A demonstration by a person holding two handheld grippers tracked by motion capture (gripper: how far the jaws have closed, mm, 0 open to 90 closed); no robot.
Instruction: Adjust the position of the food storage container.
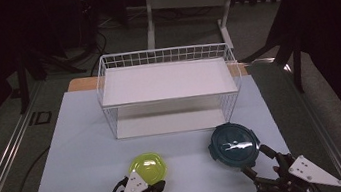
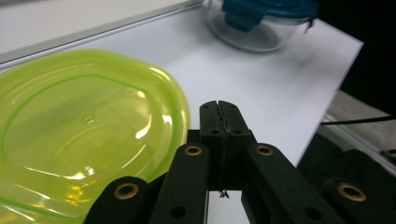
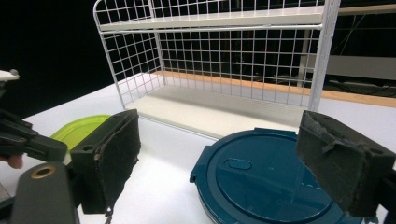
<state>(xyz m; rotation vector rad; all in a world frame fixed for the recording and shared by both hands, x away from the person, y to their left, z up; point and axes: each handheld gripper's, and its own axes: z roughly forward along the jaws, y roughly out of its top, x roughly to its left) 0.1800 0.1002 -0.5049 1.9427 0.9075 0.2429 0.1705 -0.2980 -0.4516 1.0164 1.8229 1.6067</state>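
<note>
Reaching for the teal-lidded container (image 3: pixel 266 179) with our right gripper (image 3: pixel 233 163), jaws spread wide.
It sits just ahead of and between those jaws, round, no long axis; nothing gripped yet. Our left gripper (image 2: pixel 219 116) is pressed shut on nothing, the green lid (image 2: pixel 84 130) just left of its jaws. Beyond both, wire rack (image 1: pixel 166 76).
</note>
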